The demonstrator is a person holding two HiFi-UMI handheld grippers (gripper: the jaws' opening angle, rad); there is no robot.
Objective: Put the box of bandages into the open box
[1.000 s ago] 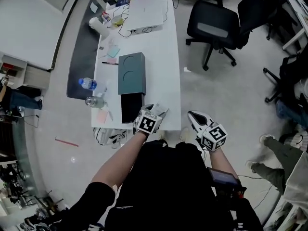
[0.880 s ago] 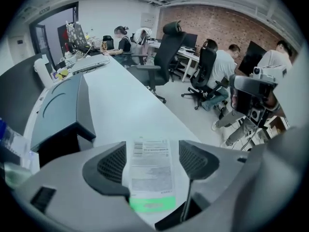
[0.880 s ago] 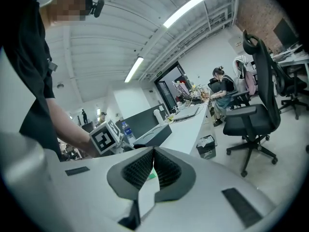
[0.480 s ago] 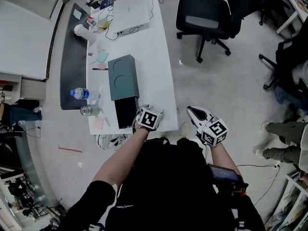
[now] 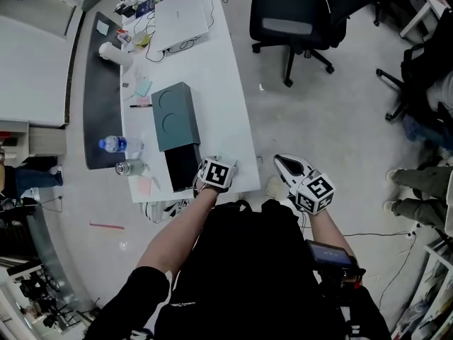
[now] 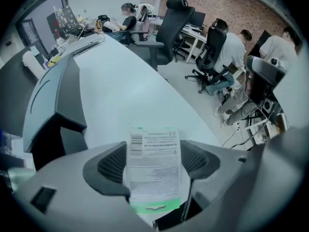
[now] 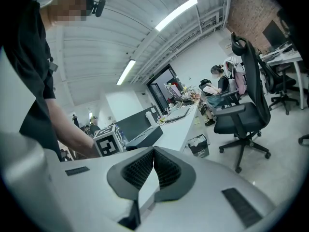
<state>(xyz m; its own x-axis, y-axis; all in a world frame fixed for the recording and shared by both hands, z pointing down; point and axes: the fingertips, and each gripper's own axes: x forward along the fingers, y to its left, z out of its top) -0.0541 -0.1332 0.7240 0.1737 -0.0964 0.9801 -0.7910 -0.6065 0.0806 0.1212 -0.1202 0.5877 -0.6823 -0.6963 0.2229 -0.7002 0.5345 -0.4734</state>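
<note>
Left gripper view: our left gripper (image 6: 155, 162), fingers apart and just closing, straddles the white printed bandage box (image 6: 154, 178). Uneven contact could twist it. Our right gripper (image 7: 153, 158) has fingers together.

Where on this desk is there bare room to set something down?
The desk is bare between the teal lid and its right edge, nearer than the laptop. Crowded: the far end around the laptop, and the left edge by the water bottle and jar.

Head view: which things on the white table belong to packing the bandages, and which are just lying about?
For the job: box of bandages, open box.
Just lying about: laptop, water bottle, teal notepad.
</note>
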